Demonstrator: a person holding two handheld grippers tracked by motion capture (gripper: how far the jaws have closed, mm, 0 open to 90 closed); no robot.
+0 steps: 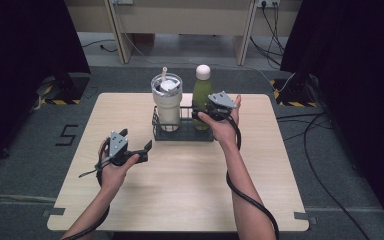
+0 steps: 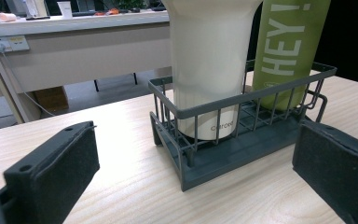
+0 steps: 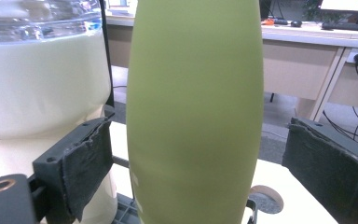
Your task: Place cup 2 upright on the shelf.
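The wooden table (image 1: 180,190) carries one dark wire rack (image 1: 182,131) at about 12 o'clock from its centre. Two vessels stand upright in it: one cream tumbler (image 1: 167,102) with a clear lid and straw, and, at its 3 o'clock, one green bottle (image 1: 201,97) lettered "HEY!". The right gripper (image 3: 193,158) stands spread wide around the bottle, pads apart from it, grip released. The left gripper (image 1: 141,150), at the rack's 8 o'clock, gapes empty. In both gripper views the vessels' tops are cut off.
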